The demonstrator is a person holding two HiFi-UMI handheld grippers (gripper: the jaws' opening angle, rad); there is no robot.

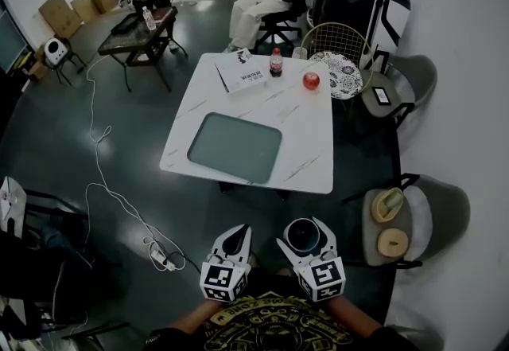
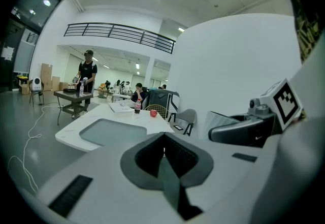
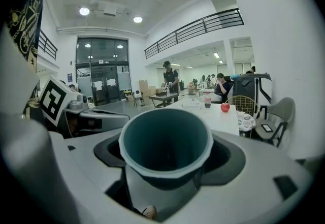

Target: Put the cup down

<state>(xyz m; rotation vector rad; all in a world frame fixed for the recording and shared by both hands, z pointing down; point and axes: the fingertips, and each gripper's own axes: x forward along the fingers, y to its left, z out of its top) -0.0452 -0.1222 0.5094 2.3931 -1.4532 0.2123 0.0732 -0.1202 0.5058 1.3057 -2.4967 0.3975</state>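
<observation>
Dark teal inside with a paler rim, the cup [image 3: 166, 141] sits between the jaws of the right gripper [image 1: 304, 235]. The jaws stand wide and clasp it on both sides. The cup's open mouth faces up towards the head camera. It is held in the air over the dark floor and does not rest on anything.

Just beside it, on its left, is the left gripper [image 2: 163, 139]. Its jaws are pressed together with nothing between them. Both grippers point the same way, and their marker cubes are closest to the person.

Ahead of both grippers, and well apart from them, stands a white marbled table [image 1: 306, 130]. A grey-green tray [image 1: 235, 147] lies on the nearer half of the table, roughly straight ahead of the left gripper. Beyond the tray, near the far edge, a red apple [image 1: 311, 80] lies ahead of the right gripper. A dark bottle [image 1: 276, 62] with a red cap stands just left of the apple, and a white book [image 1: 241, 71] lies left of the bottle.

To the right of the right gripper is a grey chair [image 1: 433, 214] with two tan round things on its seat. To the left of the left gripper, a white cable with a power strip [image 1: 161, 256] trails across the floor.
</observation>
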